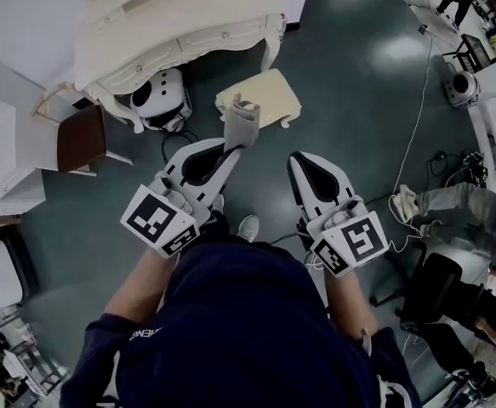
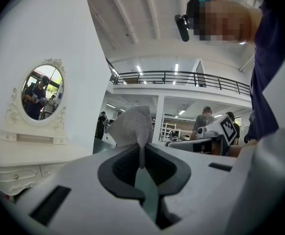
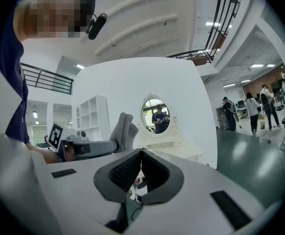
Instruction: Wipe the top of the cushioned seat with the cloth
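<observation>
A grey cloth [image 1: 241, 122] sticks up from my left gripper [image 1: 230, 147], which is shut on it. In the left gripper view the cloth [image 2: 132, 127] fans out above the pinched jaws of that gripper [image 2: 142, 163]. The cream cushioned seat [image 1: 269, 92] stands on the floor just beyond the cloth, in front of the dressing table. My right gripper [image 1: 301, 161] is held level beside the left one, jaws shut with nothing between them. In the right gripper view its tips [image 3: 141, 153] meet, and the cloth [image 3: 122, 130] shows to the left.
A cream dressing table [image 1: 179, 24] with an oval mirror [image 3: 156, 115] stands against the white wall. A white round device [image 1: 161, 96] sits under it. A brown chair [image 1: 82, 138] is at the left. Cables [image 1: 413, 143] trail over the dark floor at the right, near people's legs.
</observation>
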Available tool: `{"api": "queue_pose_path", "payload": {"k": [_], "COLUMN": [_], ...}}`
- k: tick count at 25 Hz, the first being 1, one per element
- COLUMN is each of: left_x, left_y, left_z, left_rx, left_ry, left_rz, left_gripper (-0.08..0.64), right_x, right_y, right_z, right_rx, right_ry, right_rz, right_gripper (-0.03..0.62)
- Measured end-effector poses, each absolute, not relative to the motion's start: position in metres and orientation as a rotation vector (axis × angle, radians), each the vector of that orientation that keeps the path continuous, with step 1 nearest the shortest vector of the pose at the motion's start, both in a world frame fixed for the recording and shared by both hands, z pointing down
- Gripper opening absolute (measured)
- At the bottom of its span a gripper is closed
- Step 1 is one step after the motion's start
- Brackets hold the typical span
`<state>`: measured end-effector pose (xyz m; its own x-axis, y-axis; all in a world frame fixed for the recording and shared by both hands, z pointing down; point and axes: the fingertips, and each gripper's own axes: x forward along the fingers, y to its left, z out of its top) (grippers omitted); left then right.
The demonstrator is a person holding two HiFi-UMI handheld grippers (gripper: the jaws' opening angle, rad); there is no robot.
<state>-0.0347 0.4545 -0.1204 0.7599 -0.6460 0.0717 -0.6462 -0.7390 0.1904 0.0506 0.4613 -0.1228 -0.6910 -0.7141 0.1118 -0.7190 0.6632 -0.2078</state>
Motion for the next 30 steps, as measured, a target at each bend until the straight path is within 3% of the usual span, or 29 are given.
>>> {"api": "queue_pose_path", "payload": {"k": [14,30], "left_x": [-0.029,-0.104], "left_y": [0.372,0.208], "left_z": [-0.096,-0.057], "left_rx": [2.721,2.666], "left_ry": [-0.971,-0.879], "left_rz": [-0.003,0.045], "left_gripper": [0.028,0.028], "right_x": [0.056,-0.017], "right_y": [0.381,0.221], "right_z": [-0.102,-0.069], "right_rx": [1.249,1.282], "right_ry": [-2.793,-2.687], "right_rz": [0.408,0.507], "right_gripper": [0.026,0.026]}}
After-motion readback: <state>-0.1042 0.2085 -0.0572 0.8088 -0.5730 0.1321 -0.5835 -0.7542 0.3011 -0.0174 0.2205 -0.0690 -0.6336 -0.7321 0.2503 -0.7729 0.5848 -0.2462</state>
